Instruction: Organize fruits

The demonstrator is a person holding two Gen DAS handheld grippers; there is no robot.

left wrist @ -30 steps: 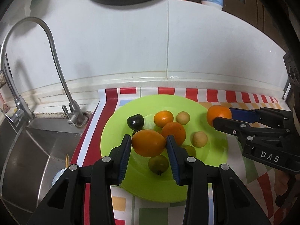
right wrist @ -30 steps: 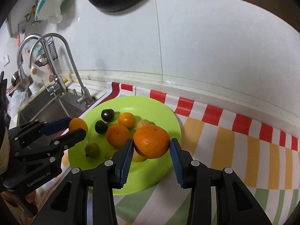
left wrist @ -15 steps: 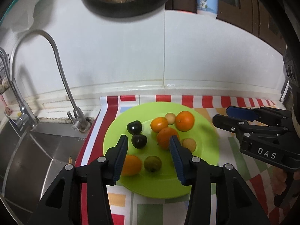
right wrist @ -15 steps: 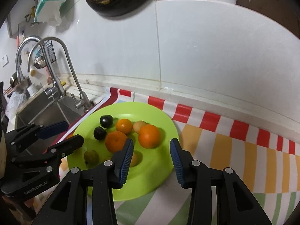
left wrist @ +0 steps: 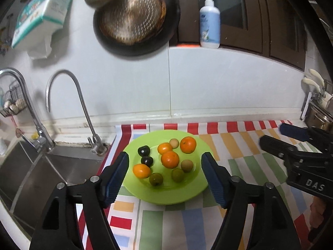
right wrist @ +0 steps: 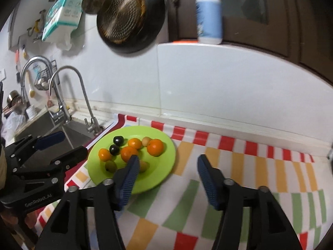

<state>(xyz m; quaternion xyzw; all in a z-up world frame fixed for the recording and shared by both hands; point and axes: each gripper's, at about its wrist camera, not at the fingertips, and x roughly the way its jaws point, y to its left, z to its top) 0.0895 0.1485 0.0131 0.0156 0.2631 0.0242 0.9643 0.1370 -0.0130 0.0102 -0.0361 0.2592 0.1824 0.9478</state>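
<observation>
A lime-green plate (left wrist: 187, 193) on the striped cloth holds several fruits. These include oranges (left wrist: 188, 144), two dark plums (left wrist: 143, 150), green fruits (left wrist: 156, 179) and small pale ones (left wrist: 187, 165). My left gripper (left wrist: 165, 156) hovers above and short of the plate, its jaws opening and holding nothing. My right gripper (right wrist: 167, 158) hangs over the plate's (right wrist: 158, 173) right edge and the cloth. Its jaws are also opening and are empty. Each gripper shows in the other's view: the right gripper (left wrist: 270, 133) and the left gripper (right wrist: 73, 142). One orange (right wrist: 155, 147) lies at the plate's far right.
A steel sink (left wrist: 41, 173) with two curved faucets (left wrist: 62, 87) lies to the left of the plate. The striped cloth (left wrist: 239, 145) stretches to the right. A white wall rises behind, with a hanging pan and strainer (left wrist: 133, 18), a soap bottle (left wrist: 209, 20) and a tissue pack (left wrist: 41, 10).
Both grippers let go of their oranges, which now lie on the plate. Both have opened wider and drawn back and up from the plate.
</observation>
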